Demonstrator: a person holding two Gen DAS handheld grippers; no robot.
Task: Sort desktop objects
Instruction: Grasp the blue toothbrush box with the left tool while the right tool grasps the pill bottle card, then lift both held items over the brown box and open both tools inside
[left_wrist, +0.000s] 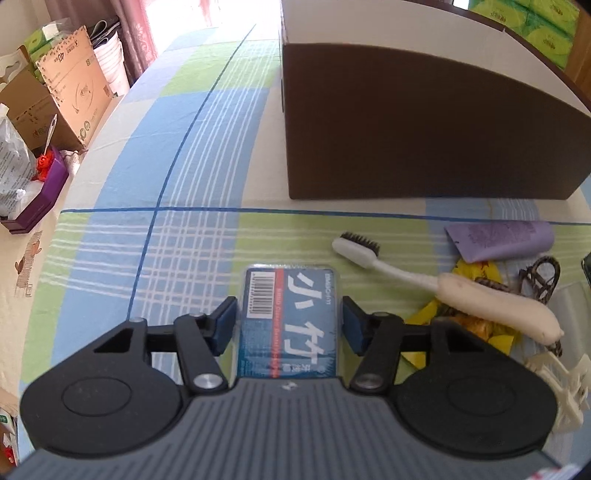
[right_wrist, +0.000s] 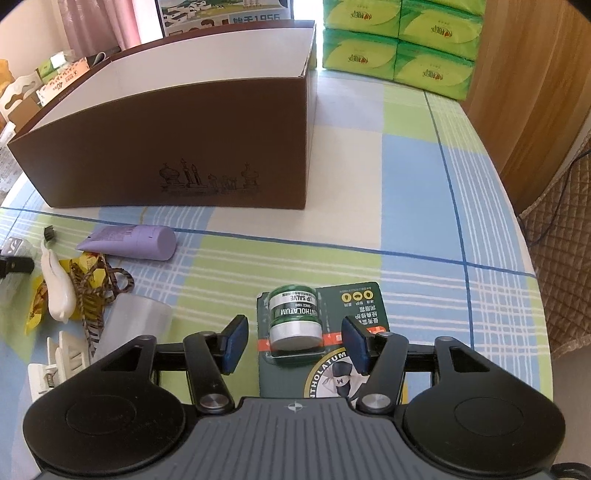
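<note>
A blue blister pack (left_wrist: 291, 317) with a barcode and white characters lies flat on the checked cloth between the fingers of my left gripper (left_wrist: 290, 322). Both blue pads stand against its long sides, so the gripper is shut on it. In the right wrist view a green lip salve jar on its dark green card (right_wrist: 293, 317) lies on the cloth. My right gripper (right_wrist: 295, 343) straddles it with open jaws, and the left pad is clear of the card. A big brown box (left_wrist: 424, 129) (right_wrist: 177, 147), open on top, stands behind both.
A white toothbrush (left_wrist: 406, 280), a purple tube (left_wrist: 502, 242), a yellow wrapper (left_wrist: 476, 328), a patterned cord (left_wrist: 539, 277) and a white clip (left_wrist: 569, 384) lie between the grippers. A clear plastic item (right_wrist: 133, 321) sits by the clip. Green tissue packs (right_wrist: 399, 40) are stacked at the back right.
</note>
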